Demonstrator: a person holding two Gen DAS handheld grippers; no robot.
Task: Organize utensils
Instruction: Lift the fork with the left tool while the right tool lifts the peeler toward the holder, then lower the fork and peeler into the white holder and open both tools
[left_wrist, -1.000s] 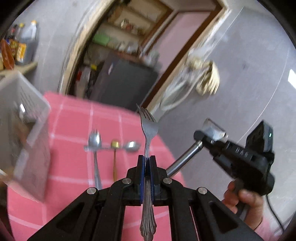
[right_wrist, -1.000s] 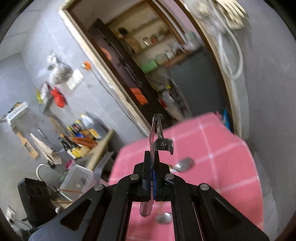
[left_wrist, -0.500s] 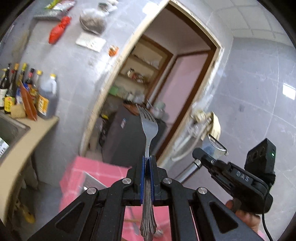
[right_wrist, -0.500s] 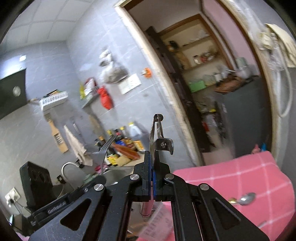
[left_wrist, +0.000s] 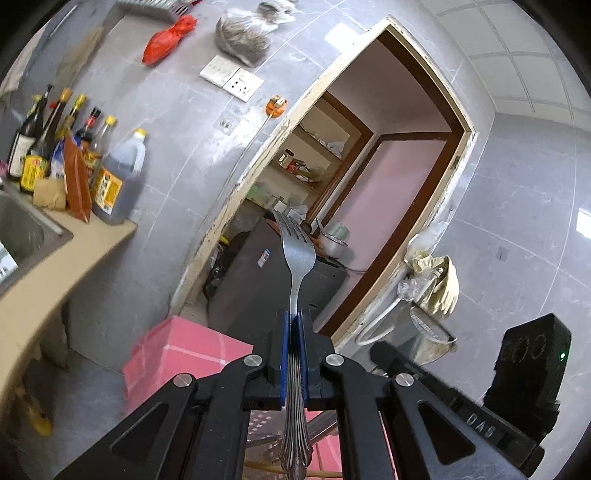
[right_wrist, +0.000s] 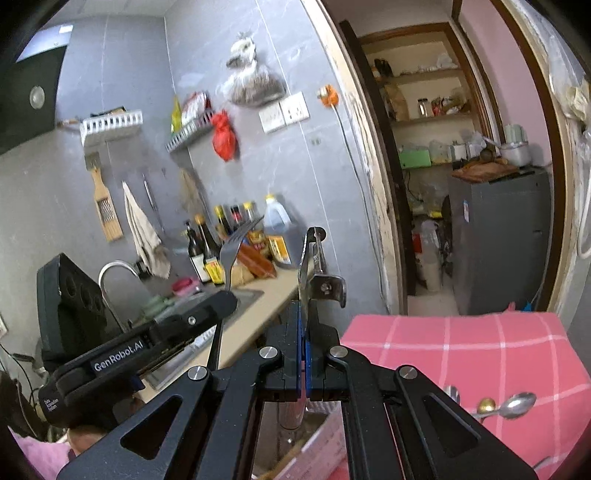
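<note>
The left gripper (left_wrist: 293, 325) is clamped mid-handle on a stiff, slick steel fork (left_wrist: 295, 254), tines up beyond its tips, while the right gripper (right_wrist: 304, 317) pinches a peeler (right_wrist: 317, 273), likely light.

Surface (right_wrist: 480, 354): pink cloth with a white grid. Fork (left_wrist: 297, 258): silver steel, ribbed handle. Left gripper (left_wrist: 294, 354): black with blue pads (left_wrist: 283, 354). Right gripper (right_wrist: 303, 354): black, blue pads too. Spoons (right_wrist: 517, 400): silver, one gold. Wall (left_wrist: 177, 147): grey tile. Hanging bag (right_wrist: 222, 136): red.
</note>
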